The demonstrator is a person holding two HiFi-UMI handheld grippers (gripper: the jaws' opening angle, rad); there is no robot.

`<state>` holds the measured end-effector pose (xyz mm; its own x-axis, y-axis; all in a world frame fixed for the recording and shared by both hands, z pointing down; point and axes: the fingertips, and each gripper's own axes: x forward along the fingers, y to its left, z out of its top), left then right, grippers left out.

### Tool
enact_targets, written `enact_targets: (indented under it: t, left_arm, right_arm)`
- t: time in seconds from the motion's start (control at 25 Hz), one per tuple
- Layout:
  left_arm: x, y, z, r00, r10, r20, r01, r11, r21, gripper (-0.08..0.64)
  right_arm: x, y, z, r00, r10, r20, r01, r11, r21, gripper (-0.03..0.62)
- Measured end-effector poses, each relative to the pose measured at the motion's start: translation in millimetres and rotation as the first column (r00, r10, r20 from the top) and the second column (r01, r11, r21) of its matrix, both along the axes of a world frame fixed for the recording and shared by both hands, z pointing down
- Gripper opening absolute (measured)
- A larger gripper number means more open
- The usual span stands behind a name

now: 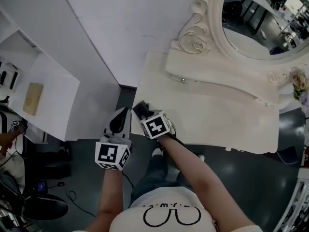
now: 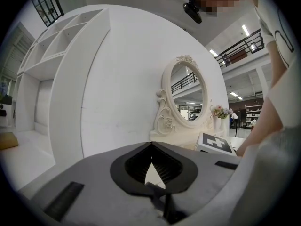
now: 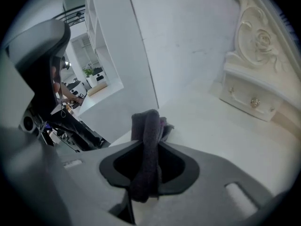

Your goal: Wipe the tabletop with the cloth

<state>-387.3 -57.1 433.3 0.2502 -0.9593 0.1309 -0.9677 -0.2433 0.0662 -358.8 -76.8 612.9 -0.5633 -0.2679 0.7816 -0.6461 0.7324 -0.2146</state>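
Scene: a person stands at a cream dressing table [image 1: 217,117] with an ornate oval mirror [image 1: 256,23], a hand-held gripper in each hand, seen steeply from above

Right gripper [image 1: 140,108]: tilted down over the near left corner of the tabletop, jaws nearly together and clamped on a fold of dark cloth

Cloth [image 3: 146,126]: a dark, knitted-looking bunch that runs up between the right gripper's jaws and sticks out past their tips. It hangs over the pale tabletop close to its edge; whether it touches the surface cannot be told

Left gripper [image 2: 151,145]: held roughly level just left of the table's corner, beside the right gripper. Its jaw tips meet and nothing is between them

Tabletop [image 3: 225,140]: pale and bare where it shows, with a raised drawer ledge [image 1: 212,83] at the back under the mirror, its small round knobs [image 3: 255,102] facing forward

Surroundings: a white shelving unit [image 1: 46,88] stands to the left of the table against a white wall; a small bunch of flowers [image 1: 300,83] sits at the table's far right edge — dark floor below
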Motion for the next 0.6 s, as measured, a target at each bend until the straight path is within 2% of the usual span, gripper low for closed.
enact_targets:
  t: [0.08, 0.32, 0.6]
  left_arm:
    - [4, -1, -1, 1.0, 0.003, 0.0, -0.003, 1.0, 0.003, 0.002]
    - [16, -6, -5, 1.0, 0.006, -0.001, -0.006, 1.0, 0.01, 0.002]
    - [42, -10, -5, 1.0, 0.024, -0.007, -0.024, 1.0, 0.012, 0.002]
  right_arm:
    - [8, 0, 1, 1.0, 0.022, -0.004, -0.022, 1.0, -0.019, 0.097]
    - [24, -3, 5, 1.0, 0.023, 0.012, -0.023, 1.0, -0.001, 0.097]
    - [62, -3, 5, 0.998, 0.059, -0.005, -0.059, 0.998, -0.022, 0.098]
